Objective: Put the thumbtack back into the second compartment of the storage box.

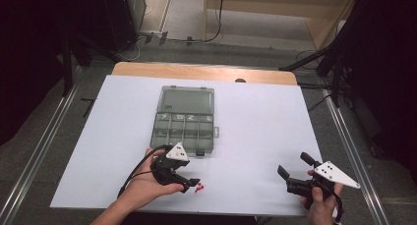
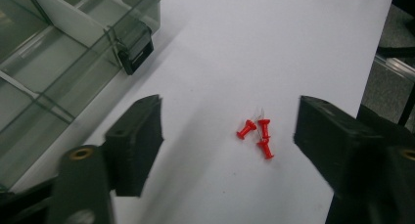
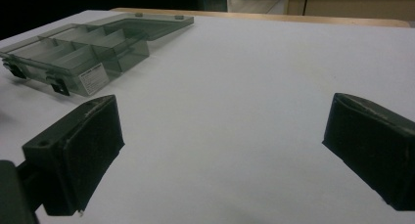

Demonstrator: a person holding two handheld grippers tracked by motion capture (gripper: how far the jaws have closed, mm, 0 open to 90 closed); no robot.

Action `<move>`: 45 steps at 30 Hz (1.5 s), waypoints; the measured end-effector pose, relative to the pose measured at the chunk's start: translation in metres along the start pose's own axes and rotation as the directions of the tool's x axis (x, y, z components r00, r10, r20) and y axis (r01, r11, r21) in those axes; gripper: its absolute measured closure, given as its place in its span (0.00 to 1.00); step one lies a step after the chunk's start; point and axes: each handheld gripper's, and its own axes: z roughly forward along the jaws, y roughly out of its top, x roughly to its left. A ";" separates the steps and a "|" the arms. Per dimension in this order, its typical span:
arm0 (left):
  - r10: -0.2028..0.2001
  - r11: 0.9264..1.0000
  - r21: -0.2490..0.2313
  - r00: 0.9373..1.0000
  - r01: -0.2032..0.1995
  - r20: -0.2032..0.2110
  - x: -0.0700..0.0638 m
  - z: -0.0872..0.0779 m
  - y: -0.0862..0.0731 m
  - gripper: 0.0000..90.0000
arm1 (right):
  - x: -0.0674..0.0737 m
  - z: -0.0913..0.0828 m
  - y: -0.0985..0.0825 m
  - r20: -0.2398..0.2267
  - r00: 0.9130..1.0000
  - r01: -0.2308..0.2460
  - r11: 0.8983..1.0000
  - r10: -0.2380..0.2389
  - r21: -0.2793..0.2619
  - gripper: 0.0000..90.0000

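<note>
The left gripper hangs low over the white sheet that covers the table, its 2 black jaws apart with clear space between them. The red pushpins lie on the sheet in that gap, nearer the jaw on the right of the left gripper view, and neither pad touches them, so nothing is gripped. There look to be 3 pins in a tight cluster, touching or overlapping one another. A pale glint at the top of the cluster may be a metal point or a clear piece; it is too small to tell. In the high view the pins are a tiny red speck just beside the tip of the left gripper, near the front edge of the sheet.

The right gripper is held in the person's right hand at the front right of the sheet, well apart from the pins. Its jaws stand wide open over bare sheet and hold nothing.

The clear plastic box lies open in the middle of the sheet, its lid folded back flat, its tray split into small compartments. 2 dark latches sit on its near edge. Whether anything lies in the compartments cannot be made out through the tinted plastic. In the left gripper view the box is cut off at the top left corner.
</note>
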 end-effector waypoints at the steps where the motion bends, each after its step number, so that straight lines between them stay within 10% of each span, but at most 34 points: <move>1: 0.006 1.000 0.008 1.000 -0.006 -0.003 0.000 0.001 -0.001 0.39 | 0.000 0.000 0.000 0.000 1.000 0.001 1.000 -0.001 -0.001 0.01; 14: 0.107 0.992 0.066 0.994 -0.107 0.008 -0.010 0.020 -0.002 0.74 | 0.001 0.001 0.000 -0.001 1.000 0.002 1.000 -0.002 0.003 0.02; 26: 0.154 0.982 0.104 0.987 -0.157 0.036 -0.011 0.035 0.001 0.85 | -0.001 0.000 0.000 0.008 1.000 -0.002 1.000 0.002 0.004 0.02; 45: 0.100 0.990 0.094 0.994 -0.103 0.036 -0.007 0.038 -0.002 0.91 | -0.001 0.001 -0.001 0.015 1.000 -0.003 1.000 0.003 0.005 0.02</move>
